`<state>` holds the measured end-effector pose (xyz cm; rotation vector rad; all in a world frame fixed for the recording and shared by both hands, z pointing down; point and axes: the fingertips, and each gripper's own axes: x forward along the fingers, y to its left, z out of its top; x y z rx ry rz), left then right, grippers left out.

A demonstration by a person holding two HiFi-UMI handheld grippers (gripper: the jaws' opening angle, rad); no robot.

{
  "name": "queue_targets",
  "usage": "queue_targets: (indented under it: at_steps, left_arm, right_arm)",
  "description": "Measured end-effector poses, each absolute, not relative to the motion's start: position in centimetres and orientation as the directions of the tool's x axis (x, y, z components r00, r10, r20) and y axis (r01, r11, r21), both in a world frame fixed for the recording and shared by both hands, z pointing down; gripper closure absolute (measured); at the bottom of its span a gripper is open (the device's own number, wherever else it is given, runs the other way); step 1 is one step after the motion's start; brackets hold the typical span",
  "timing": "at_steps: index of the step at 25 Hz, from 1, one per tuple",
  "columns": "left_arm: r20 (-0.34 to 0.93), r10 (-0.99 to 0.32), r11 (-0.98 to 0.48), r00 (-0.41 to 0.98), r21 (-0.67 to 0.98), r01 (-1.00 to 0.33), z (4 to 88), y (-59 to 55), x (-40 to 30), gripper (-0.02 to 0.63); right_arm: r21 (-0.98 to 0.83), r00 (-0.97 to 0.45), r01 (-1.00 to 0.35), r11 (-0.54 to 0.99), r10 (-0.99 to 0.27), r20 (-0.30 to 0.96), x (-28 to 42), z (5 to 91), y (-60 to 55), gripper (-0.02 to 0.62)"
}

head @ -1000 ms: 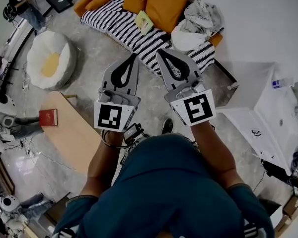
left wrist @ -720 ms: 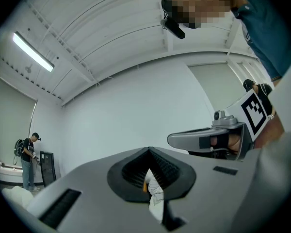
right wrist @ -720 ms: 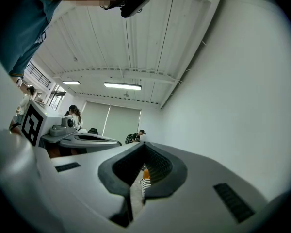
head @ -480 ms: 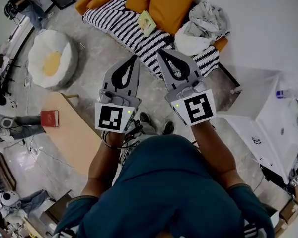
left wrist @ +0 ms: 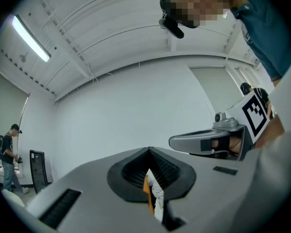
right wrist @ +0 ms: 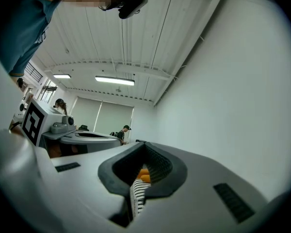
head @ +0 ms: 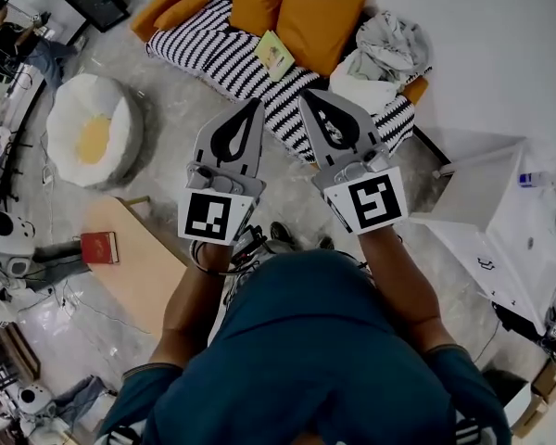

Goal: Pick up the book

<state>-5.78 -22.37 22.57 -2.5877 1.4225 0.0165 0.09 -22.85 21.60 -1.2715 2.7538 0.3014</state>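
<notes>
Head view showed a striped mattress (head: 221,56) with plump orange cushions (head: 317,15), a round white beanbag (head: 91,119) and a flat wooden table (head: 141,260). Left gripper (head: 253,108) and right gripper (head: 308,98) had jaws together, empty, partly hiding the mattress. Thin green book (head: 276,56) lay flat on the mattress, cover unreadable.

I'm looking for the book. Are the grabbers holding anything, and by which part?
Nothing is held. The left gripper and right gripper both have empty, shut jaws; the book lies on the striped mattress.
</notes>
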Motion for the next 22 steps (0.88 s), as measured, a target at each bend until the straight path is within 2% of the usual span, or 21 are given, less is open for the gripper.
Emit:
queue_targets:
  at_steps: [10, 22]
  left_arm:
    - [-0.167, -0.810, -0.542, 0.563, -0.155, -0.826, 21.8, -26.3, -11.4, 0.604]
    - [-0.120, -0.835, -0.521, 0.537, -0.140, -0.842, 23.2, -33.7, -10.4, 0.604]
  right_arm:
    - [0.162, -0.631, -0.775, 0.611, -0.762, -0.148, -5.1, 21.4, -26.4, 0.583]
    - [0.166, -0.655, -0.755, 0.634, -0.743, -0.140, -4.0, 22.4, -34.2, 0.583]
